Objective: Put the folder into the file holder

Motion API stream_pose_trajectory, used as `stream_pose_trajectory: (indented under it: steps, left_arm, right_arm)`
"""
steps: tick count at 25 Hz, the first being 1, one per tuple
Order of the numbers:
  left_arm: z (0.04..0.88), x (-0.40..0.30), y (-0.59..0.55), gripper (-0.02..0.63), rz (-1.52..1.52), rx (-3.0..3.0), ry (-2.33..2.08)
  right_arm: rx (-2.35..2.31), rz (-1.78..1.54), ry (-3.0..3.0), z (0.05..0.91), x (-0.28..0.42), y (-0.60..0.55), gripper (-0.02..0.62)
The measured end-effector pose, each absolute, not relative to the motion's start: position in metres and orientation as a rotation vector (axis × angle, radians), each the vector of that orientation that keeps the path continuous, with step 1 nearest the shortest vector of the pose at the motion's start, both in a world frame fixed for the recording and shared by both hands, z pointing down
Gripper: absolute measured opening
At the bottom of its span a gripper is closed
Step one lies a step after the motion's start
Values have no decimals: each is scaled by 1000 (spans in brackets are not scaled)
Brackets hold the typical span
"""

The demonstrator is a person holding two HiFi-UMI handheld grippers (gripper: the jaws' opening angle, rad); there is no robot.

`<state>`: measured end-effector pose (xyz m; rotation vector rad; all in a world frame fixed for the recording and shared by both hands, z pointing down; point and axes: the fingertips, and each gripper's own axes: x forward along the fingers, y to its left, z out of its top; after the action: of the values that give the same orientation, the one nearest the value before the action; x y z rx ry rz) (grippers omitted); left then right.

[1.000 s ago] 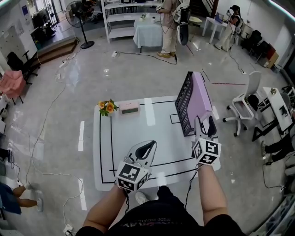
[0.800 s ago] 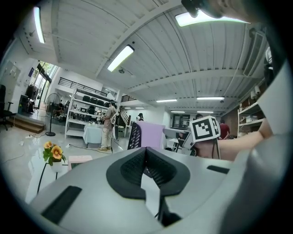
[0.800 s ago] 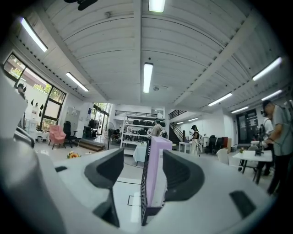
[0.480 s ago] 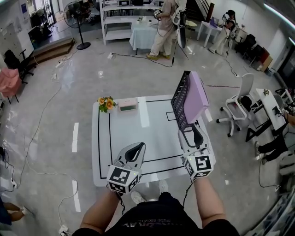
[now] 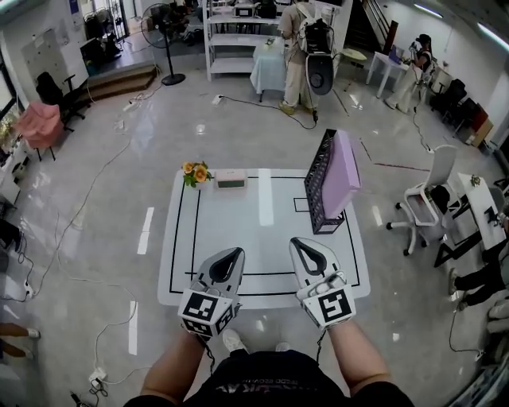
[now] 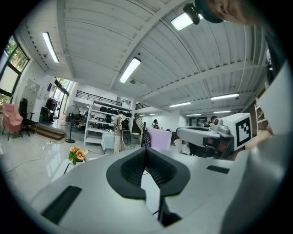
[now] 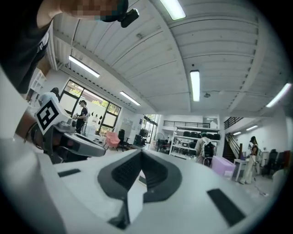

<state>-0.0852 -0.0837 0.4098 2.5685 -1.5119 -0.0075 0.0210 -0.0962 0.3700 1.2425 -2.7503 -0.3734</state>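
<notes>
Pale, glossy floor (image 5: 103, 183) surrounds the white table (image 5: 238, 222) with black lines that we stand over, and closest to us our two bare forearms (image 5: 171, 372) reach out to its near edge. We hold the left gripper (image 5: 232, 253) above the near left part of the tabletop. Its own view shows the two dark ribbed pads pressed flat together along their length, with nothing caught between them. Just beside it, a small gap apart, the right gripper (image 5: 300, 242) hangs over the near middle of the table. Its jaws are likewise fully closed, tips meeting on nothing. Neither tool touches anything that we can see, though whether they graze the tabletop we cannot tell. Further across, at the far left corner of the table, a small bunch of orange and yellow flowers (image 5: 195, 172) sits just beside a low oblong box (image 5: 231, 180). On the far right side stands the black mesh file holder (image 5: 316, 191). We see the lilac folder (image 5: 343, 168) upright inside it, leaning a little to the right and rising above the mesh, well apart from both grippers. Beyond the table a white office chair (image 5: 429, 195) stands to the right. At the back a person (image 5: 301, 48) with a backpack stands near white shelves (image 5: 238, 36) and a standing fan (image 5: 161, 14).
</notes>
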Motion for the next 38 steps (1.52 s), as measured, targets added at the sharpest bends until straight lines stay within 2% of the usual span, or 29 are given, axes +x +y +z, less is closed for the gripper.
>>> stream_pose_trajectory:
  steps: [7, 22, 38]
  left_arm:
    - [411, -56, -43, 3, 19, 2448, -1694]
    - [442, 18, 29, 3, 70, 2300, -1828]
    - [448, 26, 39, 3, 45, 2286, -1838]
  right_arm:
    - [1038, -365, -2865, 377, 44, -60, 2]
    - [894, -204, -2959, 412, 116, -13, 0]
    - [861, -74, -2939, 429, 120, -3, 0]
